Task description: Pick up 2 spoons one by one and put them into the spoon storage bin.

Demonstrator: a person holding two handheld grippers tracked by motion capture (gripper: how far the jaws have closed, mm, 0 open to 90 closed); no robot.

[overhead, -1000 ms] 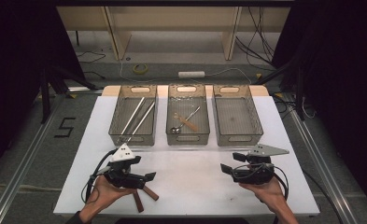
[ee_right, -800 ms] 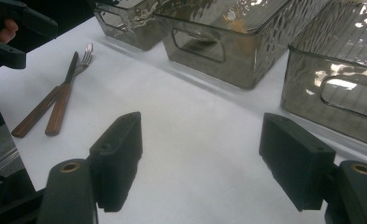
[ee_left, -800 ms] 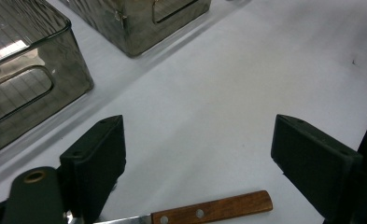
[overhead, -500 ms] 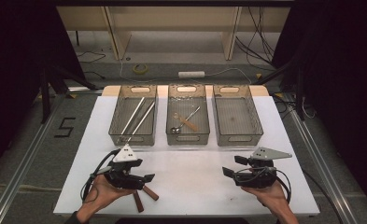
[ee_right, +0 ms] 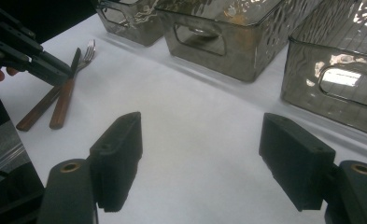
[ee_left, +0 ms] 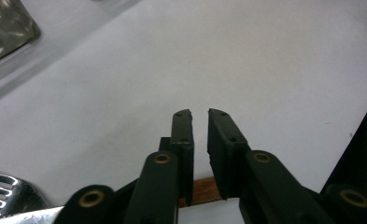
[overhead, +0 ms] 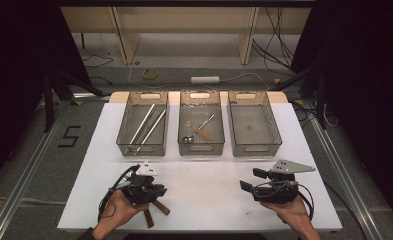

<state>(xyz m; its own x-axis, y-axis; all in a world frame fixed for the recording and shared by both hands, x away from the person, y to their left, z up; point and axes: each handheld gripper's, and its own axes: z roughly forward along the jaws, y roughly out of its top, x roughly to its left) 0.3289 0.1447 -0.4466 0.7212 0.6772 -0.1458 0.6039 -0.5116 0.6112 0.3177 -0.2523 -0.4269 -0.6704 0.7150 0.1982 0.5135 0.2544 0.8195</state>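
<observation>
Both grippers are black: the left gripper (overhead: 145, 188) has blocky jaws with brass-coloured pivot rivets. The right gripper (overhead: 264, 186) carries a grey three-cornered plate. A black cable trails from each.

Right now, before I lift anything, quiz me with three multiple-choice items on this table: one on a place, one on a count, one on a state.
1. Where do the wooden-handled utensils lie?
A. on the table's near left, by the left gripper
B. in the right bin
C. on the floor

2. How many bins stand in the row?
A. two
B. three
C. five

3. How do the right gripper's jaws stand?
A. clamped on a fork
C. pressed on a bin
B. wide apart, holding nothing

Answers: 1 A, the right gripper view shows them beside that gripper; 2 B, the high view shows three side by side; 3 B, bare table between them.
</observation>
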